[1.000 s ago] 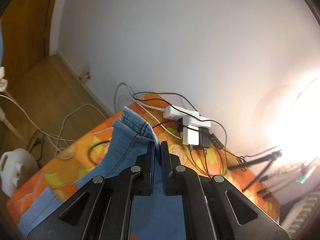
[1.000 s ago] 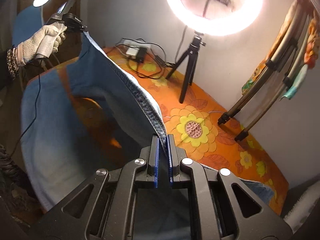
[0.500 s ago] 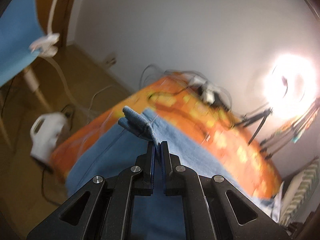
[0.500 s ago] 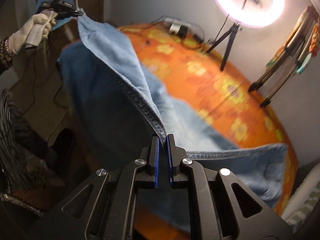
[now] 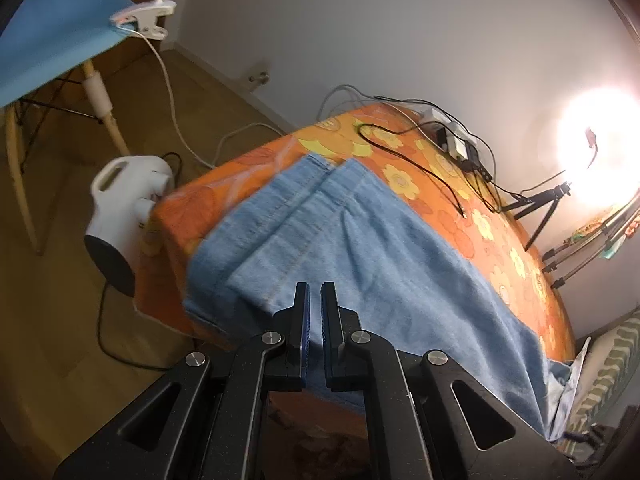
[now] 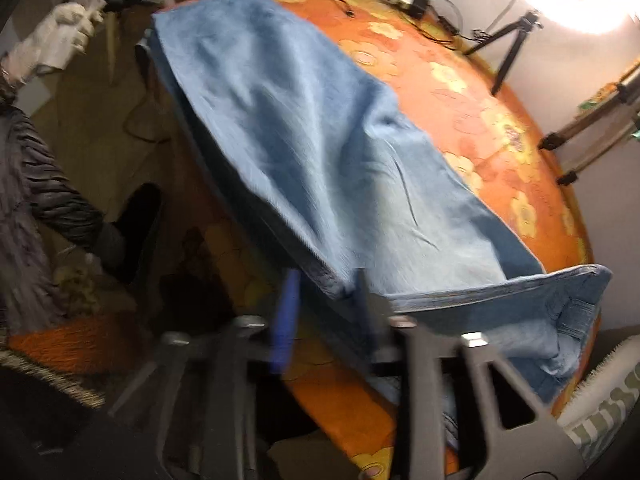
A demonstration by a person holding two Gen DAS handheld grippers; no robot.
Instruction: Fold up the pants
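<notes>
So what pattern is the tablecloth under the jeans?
Orange tablecloth with yellow flowers, clearest in the left wrist view.

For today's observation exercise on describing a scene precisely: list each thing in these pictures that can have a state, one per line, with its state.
Jeans: folded over, lying flat on the table, near edge hanging over the side.
Left gripper: shut, no denim visibly between its fingers.
Right gripper: jaws have just been opening; apart now, a corner of denim lies between them.
Ring light: switched on.
Power strip: plugs in it.
</notes>
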